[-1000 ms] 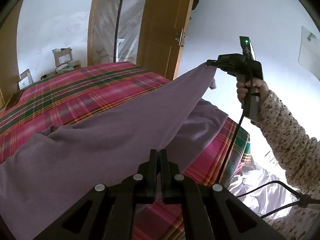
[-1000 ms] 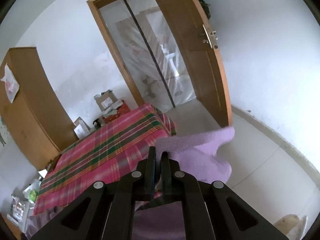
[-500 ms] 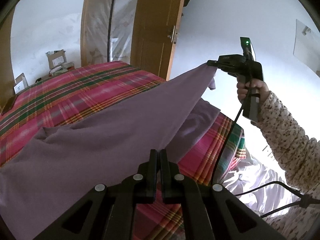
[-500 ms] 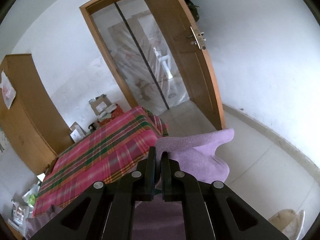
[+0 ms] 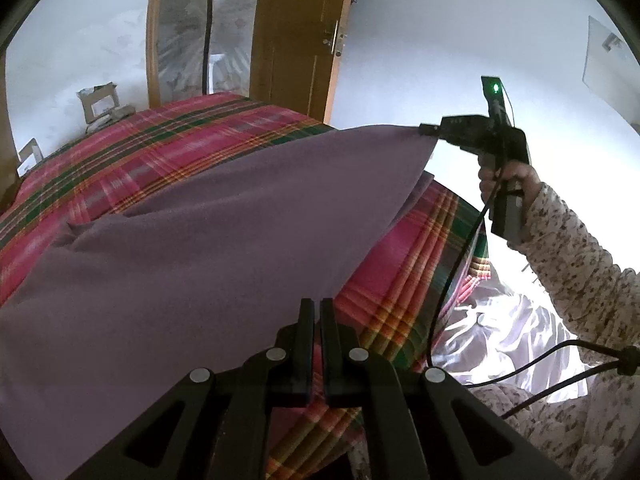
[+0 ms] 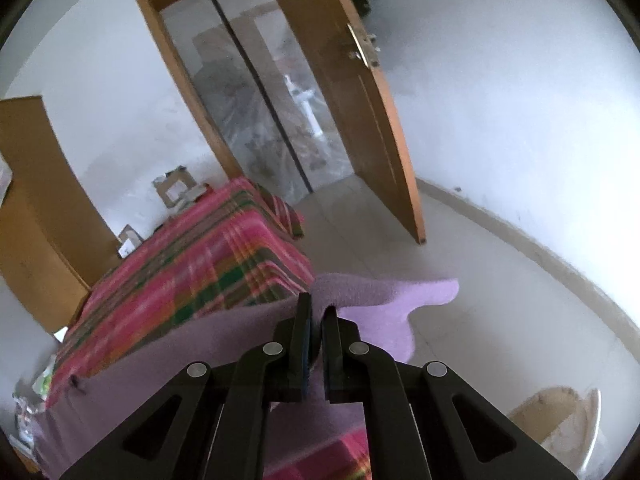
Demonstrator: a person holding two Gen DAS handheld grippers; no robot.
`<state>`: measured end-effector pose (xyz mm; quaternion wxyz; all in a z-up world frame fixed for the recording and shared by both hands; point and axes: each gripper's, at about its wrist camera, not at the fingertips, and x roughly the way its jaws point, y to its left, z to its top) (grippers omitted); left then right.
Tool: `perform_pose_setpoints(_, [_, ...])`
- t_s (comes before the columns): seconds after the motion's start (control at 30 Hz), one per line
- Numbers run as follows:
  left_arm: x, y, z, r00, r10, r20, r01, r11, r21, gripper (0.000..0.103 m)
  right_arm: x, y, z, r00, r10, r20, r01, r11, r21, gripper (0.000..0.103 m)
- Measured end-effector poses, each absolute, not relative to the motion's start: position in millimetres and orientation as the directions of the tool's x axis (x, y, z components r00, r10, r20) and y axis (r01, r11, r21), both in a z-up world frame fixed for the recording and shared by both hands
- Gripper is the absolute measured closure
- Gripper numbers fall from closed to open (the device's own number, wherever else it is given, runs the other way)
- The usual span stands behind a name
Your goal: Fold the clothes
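A large purple garment (image 5: 192, 248) is stretched taut above the bed with the pink and green plaid cover (image 5: 132, 152). My left gripper (image 5: 317, 305) is shut on the garment's near edge. Across from it, in the left wrist view, the right gripper (image 5: 428, 130) pinches the far corner, held up by a hand in a floral sleeve (image 5: 560, 240). In the right wrist view the right gripper (image 6: 317, 306) is shut on the purple garment (image 6: 192, 348), and a loose corner flap (image 6: 400, 300) hangs past the fingers.
An open wooden door (image 6: 360, 92) and a glass sliding door (image 6: 256, 80) stand beyond the bed. A wooden wardrobe (image 6: 36, 200) and cardboard boxes (image 6: 176, 184) are at the bed's far side. White cloth (image 5: 500, 340) lies beside the bed, with tiled floor (image 6: 460, 260) to the right.
Both grippers have carried the garment lower and forward over the bed; the cloth now spreads flatter and covers more of the plaid cover. Both grips are unchanged.
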<state>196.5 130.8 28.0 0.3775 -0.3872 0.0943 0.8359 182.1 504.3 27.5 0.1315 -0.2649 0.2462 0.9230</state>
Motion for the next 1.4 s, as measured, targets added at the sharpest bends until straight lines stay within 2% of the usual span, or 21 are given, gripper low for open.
perform_pose_setpoints(0.63, [192.5, 106.9, 34.1, -0.456, 0.555, -0.696, -0.657, -0.737, -0.157, 0.100, 184.0, 513.7, -4.4, -0.753, 0.116, -0.648, -0.461, -0.796, 0.393, 0.096])
perform_pose_setpoints(0.9, [160.9, 52.5, 62.0, -0.576, 0.471, -0.669, -0.540, -0.833, -0.121, 0.099, 189.5, 507.9, 1.2, -0.726, 0.180, -0.664, -0.507, -0.792, 0.339, 0.090])
perform_pose_setpoints(1.0, [146.9, 32.7, 71.5, -0.617, 0.415, -0.669, -0.493, -0.866, -0.083, 0.093, 194.0, 504.2, 5.1, -0.694, 0.261, -0.671, -0.566, -0.774, 0.284, 0.086])
perform_pose_setpoints(1.13, [124.5, 12.5, 78.4, -0.648, 0.340, -0.682, -0.458, -0.889, -0.009, 0.085, 207.0, 496.1, 16.9, -0.687, 0.348, -0.638, -0.615, -0.745, 0.256, 0.086])
perform_pose_setpoints(1.23, [102.6, 3.8, 77.6, -0.651, 0.292, -0.701, -0.435, -0.900, 0.030, 0.085, 213.9, 480.5, 29.1, -0.707, 0.391, -0.589, -0.608, -0.762, 0.224, 0.086])
perform_pose_setpoints(1.4, [72.6, 9.3, 71.5, -0.631, 0.286, -0.721, -0.465, -0.884, 0.056, 0.085, 215.6, 451.1, 45.4, -0.749, 0.390, -0.536, -0.562, -0.802, 0.202, 0.086])
